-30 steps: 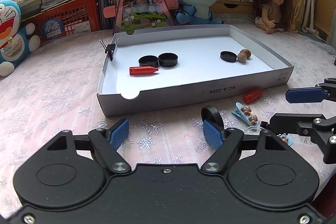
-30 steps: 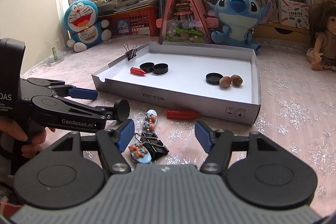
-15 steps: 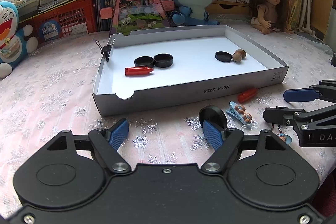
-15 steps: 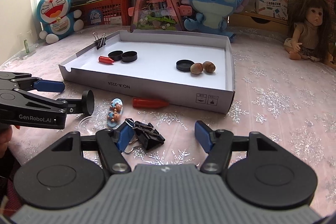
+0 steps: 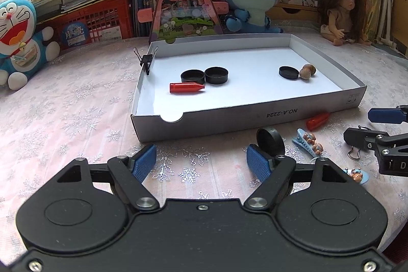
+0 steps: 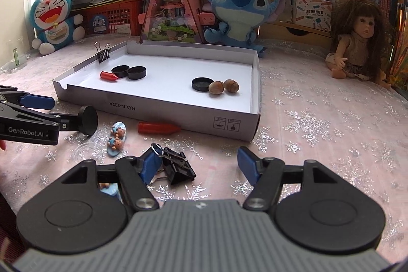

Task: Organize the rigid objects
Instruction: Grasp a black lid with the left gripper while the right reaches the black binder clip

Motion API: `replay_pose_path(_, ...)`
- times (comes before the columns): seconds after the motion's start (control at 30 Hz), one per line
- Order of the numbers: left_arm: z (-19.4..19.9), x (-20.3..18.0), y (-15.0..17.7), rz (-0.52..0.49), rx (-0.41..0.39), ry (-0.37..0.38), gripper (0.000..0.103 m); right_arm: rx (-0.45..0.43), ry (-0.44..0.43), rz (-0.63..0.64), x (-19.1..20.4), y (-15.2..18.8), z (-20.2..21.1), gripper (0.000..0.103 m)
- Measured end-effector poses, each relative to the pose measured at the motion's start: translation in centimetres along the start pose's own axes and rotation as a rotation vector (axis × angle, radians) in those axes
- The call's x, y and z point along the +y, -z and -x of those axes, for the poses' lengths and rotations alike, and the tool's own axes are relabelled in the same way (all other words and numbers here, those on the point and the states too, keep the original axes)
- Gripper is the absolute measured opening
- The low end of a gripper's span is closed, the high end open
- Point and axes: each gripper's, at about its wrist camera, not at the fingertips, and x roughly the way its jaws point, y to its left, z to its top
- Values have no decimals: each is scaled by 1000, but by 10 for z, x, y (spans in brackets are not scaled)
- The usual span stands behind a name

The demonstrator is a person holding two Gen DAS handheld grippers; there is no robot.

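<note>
A pink snowflake-patterned tablecloth [image 6: 318,119] covers the table, backed by a Doraemon plush [image 6: 52,17], a Stitch plush [image 6: 236,14] and a long-haired doll [image 6: 357,42]. At centre sits a shallow white cardboard tray [image 5: 255,116] with a small binder clip [image 5: 145,60] clamped upright on its left wall. Inside lie three black round caps [image 5: 216,75], two touching near the left and one at the right, a red bullet-shaped piece [image 5: 186,88] just in front of the pair, and two hazelnuts [image 6: 224,87] beside the lone cap. In front of the tray, on the cloth, lie a second red piece [image 6: 158,128], a blue hair clip with bear figures [image 6: 117,139], a clear round lid [image 6: 85,151] and a heap of large black binder clips [image 6: 176,166]. The left gripper [image 5: 201,161] stands wide with nothing between its blue pads; a black cap [image 5: 270,142] stands on edge just beyond its right finger. The right gripper [image 6: 196,165] also stands wide, its left finger touching the heap of clips, nothing clamped.
</note>
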Motion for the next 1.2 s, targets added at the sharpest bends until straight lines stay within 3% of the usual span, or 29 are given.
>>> replay_pose_path(0.5,25,-13,-5,5,-89,114,77,4,5,-30,-7,6,3,77)
replay_pose_path(0.93,-1,-34,0,-55,-11,97,76,-1,-55,9,1,11,9,77)
replay_pose_path(1.2,-9,-34,-8,-27,-18,98,75,-1,-75,14,8,11,7,77)
